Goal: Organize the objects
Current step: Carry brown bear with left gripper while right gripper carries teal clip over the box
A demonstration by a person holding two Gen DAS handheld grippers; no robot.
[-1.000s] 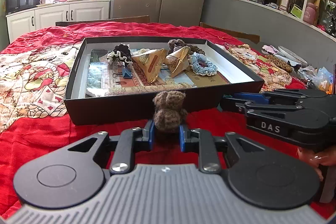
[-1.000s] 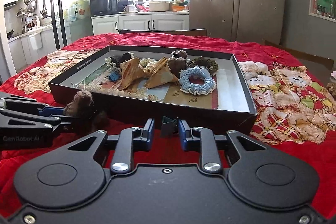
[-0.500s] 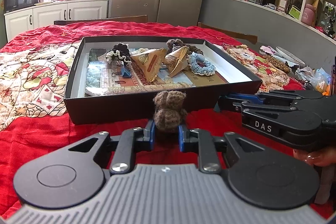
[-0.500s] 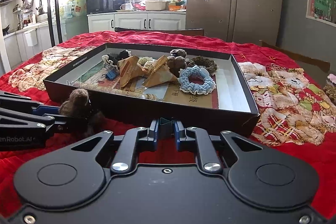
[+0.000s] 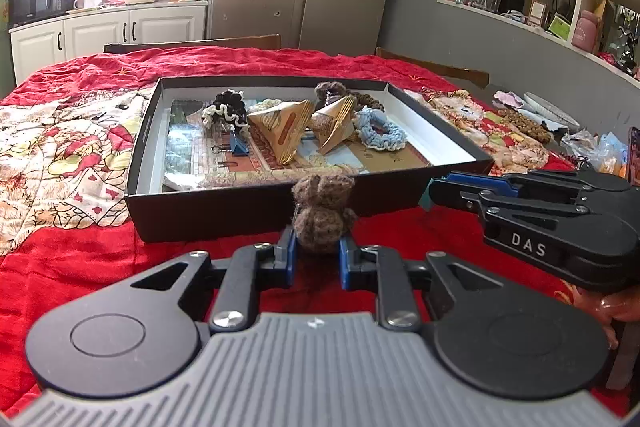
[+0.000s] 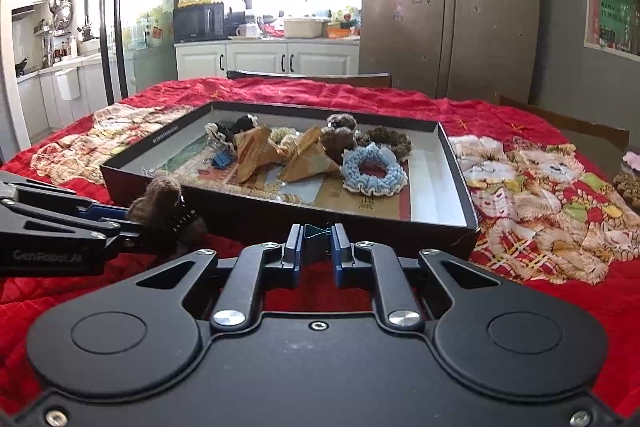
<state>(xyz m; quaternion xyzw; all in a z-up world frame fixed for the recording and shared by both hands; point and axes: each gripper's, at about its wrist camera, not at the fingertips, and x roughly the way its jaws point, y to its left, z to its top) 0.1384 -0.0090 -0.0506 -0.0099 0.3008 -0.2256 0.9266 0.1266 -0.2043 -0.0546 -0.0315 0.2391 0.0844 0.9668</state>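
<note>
A red patterned cloth (image 5: 80, 259) covered my worktop, a black tray (image 5: 224, 211) at its middle. Left view: my left hand-held gripper (image 5: 318, 247) pinched a brown crochet toy (image 5: 322, 213) at the tray's 6 o'clock wall. Right view: my right hand-held gripper (image 6: 317, 241) had just closed on a small binder clip (image 6: 316, 231) before that wall, toy (image 6: 160, 203) at 9 o'clock.

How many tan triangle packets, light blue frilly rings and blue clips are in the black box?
Tan woven triangular packets: 2
Light blue crocheted frilly ring: 1
Blue metal binder clip: 1
Total: 4
</note>
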